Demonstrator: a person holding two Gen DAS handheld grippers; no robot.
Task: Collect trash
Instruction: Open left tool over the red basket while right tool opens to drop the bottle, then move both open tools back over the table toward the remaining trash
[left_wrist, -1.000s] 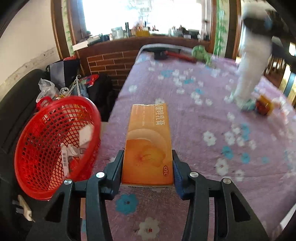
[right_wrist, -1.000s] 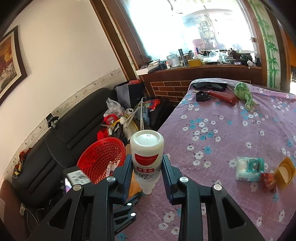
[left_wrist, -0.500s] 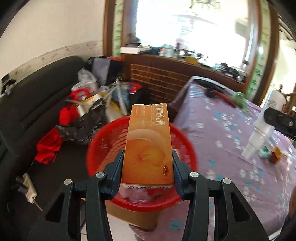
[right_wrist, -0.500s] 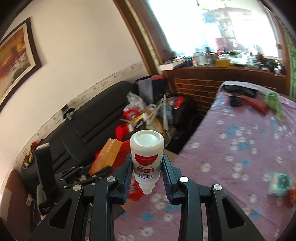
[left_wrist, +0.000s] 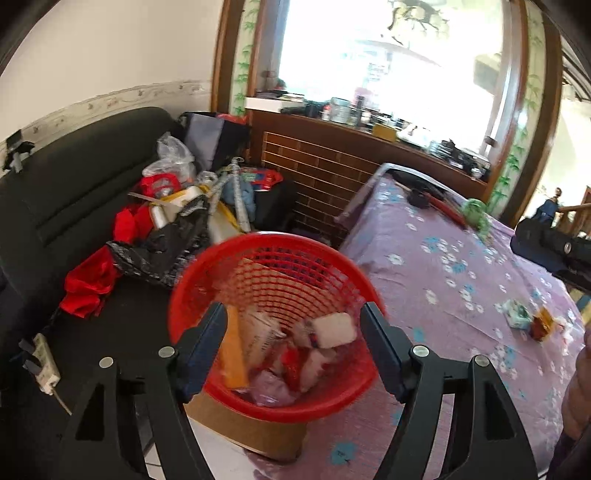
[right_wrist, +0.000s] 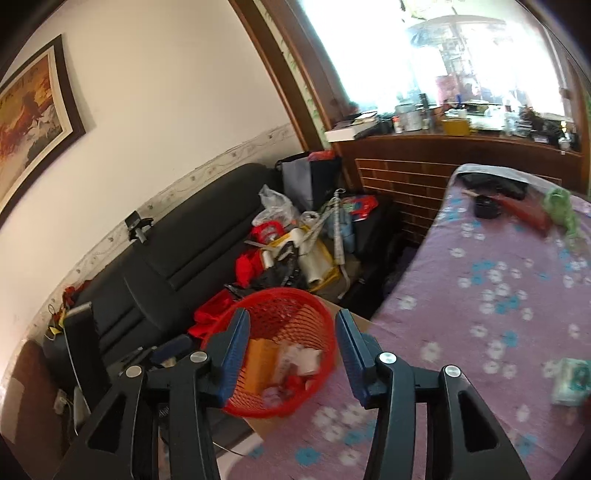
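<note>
Now at the drop step: both tongs hang over the red basket (left_wrist: 273, 280) with nothing between their fingers, and their jaws are opening.

Left side first. Left tongs (left_wrist: 291, 350) stand wide, empty, pitched downward so the basket mouth sits framed between the two fingers. Orange carton (left_wrist: 234, 350) lies inside the basket, leaning against the near-left wall, close behind the left finger but not gripped. White bottle (left_wrist: 334, 325) lies among the wrappers toward the basket's right side; blurred, so its exact rest cannot be told. The basket sits on a brown box at the bed's edge, next to the black sofa (left_wrist: 55, 192).

Right side. Right tongs (right_wrist: 291, 354) are parted to a middling gap, also empty, aimed down and slightly left at the same basket, which shows between and beyond the fingers. In the left wrist view the right tool's dark body shows at the far right edge, above the bed.

Remaining trash, by my reading: a small teal-and-white packet (left_wrist: 517, 314) and an orange-red wrapper (left_wrist: 541, 323) lie side by side on the purple floral bedspread (left_wrist: 443, 258), well apart from the basket.

Next move likely calls for swinging one tool rightward over the bed, keeping the jaws wide and lowering around the packet. It is soft and low, so a shallow approach seems wise.
</note>
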